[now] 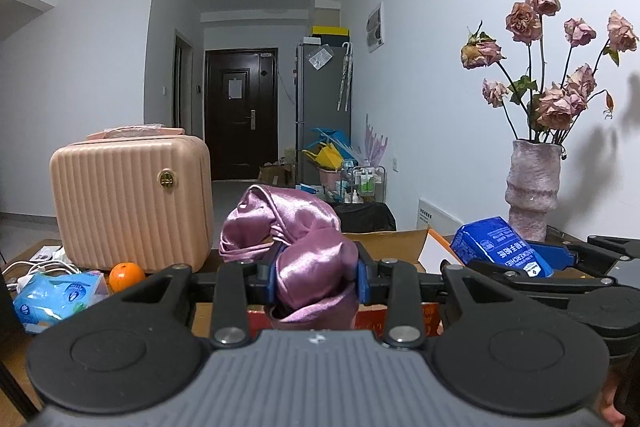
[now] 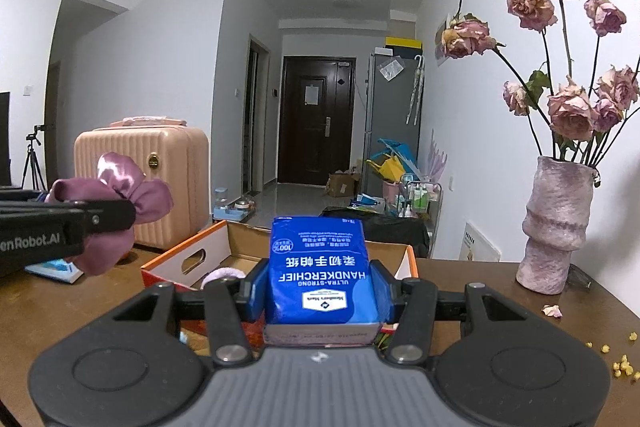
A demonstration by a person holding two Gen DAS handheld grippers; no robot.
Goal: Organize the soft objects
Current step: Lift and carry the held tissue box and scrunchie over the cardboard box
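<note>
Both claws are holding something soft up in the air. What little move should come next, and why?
Probably carry both forward over the open cardboard box and lower them. The left gripper is clamped on the purple satin cloth, the right gripper on the blue handkerchief pack, and the box lies just ahead, below them.

Left gripper and right gripper match: ribbed grey housing, black round discs, black linkage bars with silver screws, blue finger pads. White "Robot.AI" lettering marks the left one's side.
</note>
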